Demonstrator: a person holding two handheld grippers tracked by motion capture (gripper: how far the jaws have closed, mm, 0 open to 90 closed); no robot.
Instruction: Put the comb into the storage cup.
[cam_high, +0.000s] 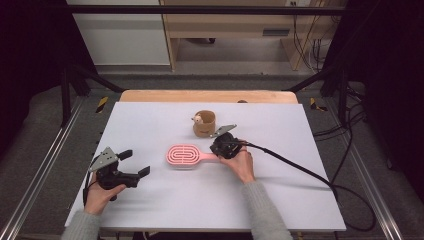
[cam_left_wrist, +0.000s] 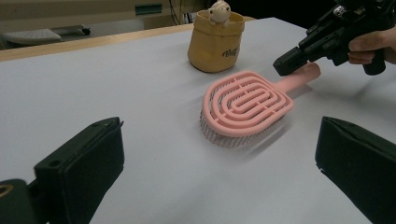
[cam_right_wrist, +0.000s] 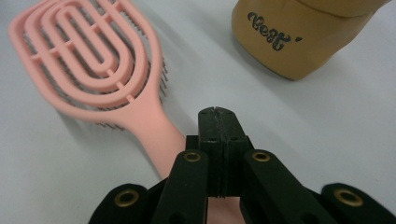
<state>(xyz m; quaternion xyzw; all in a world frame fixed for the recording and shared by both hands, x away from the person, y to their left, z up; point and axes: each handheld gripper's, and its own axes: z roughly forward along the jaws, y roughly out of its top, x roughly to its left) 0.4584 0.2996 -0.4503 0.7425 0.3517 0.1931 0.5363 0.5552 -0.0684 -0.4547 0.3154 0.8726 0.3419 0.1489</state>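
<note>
Brush: the pink hairbrush (cam_high: 184, 155) is lying bristles-down in the middle of the high view, its handle pointing toward the right of the frame, so the handle is the easy end for me to reach.

Right gripper: I am holding my right gripper (cam_high: 220, 148) low over the end of that handle, just right of centre in the high view. In the right gripper view its jaws are pressed flat together in the lower middle of the frame, with nothing between them; the handle (cam_right_wrist: 159, 140) is running under and to the left of them. I am judging that the tips are resting on or just above the handle, not clamping it.

Left gripper: I am keeping my left gripper (cam_high: 134, 166) at the lower left of the high view, well apart from the brush, jaws spread wide and empty. In the left gripper view they are framing the brush head (cam_left_wrist: 247, 105) from a distance, so this side is ready to come in if needed.

Pouch: a tan fabric pouch (cam_high: 204, 124) with a small toy figure (cam_high: 198, 119) at its rim is standing upright just above the brush in the high view, near but not touching it; its open top is looking like a likely place for the brush.

Table: the white tabletop (cam_high: 150, 125) is giving the brush a flat rest.
</note>
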